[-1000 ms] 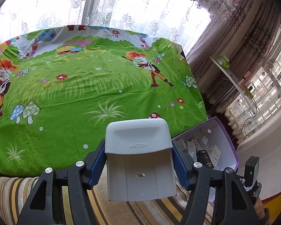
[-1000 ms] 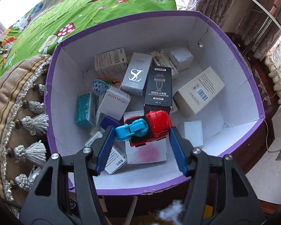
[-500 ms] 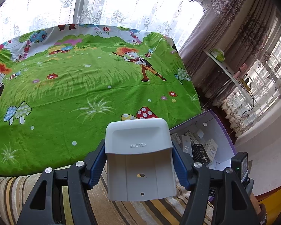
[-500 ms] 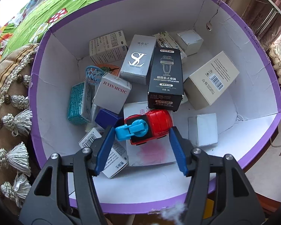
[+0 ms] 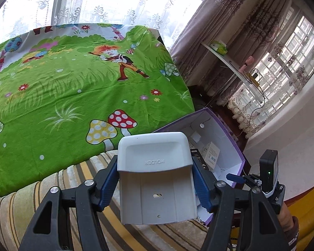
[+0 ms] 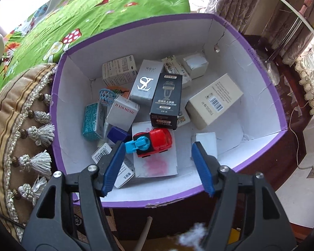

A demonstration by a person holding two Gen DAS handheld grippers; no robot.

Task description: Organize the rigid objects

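My left gripper is shut on a grey plastic holder marked HOLDER, held above the striped sofa edge. The purple box shows to its right. In the right wrist view my right gripper is open above the purple box. A red toy car with a blue front lies free inside, on a white card, between and beyond the fingers. Several small cartons fill the box, among them a black one and a cream one.
A bed with a green cartoon sheet lies beyond the sofa. A tasselled cushion borders the box on the left. A white shelf and curtained windows stand at the right. A cable runs over the floor.
My right gripper opened and let go of the red toy car, which now rests in the box; the gripper pulled back. My left gripper with the holder moved right, toward the box.
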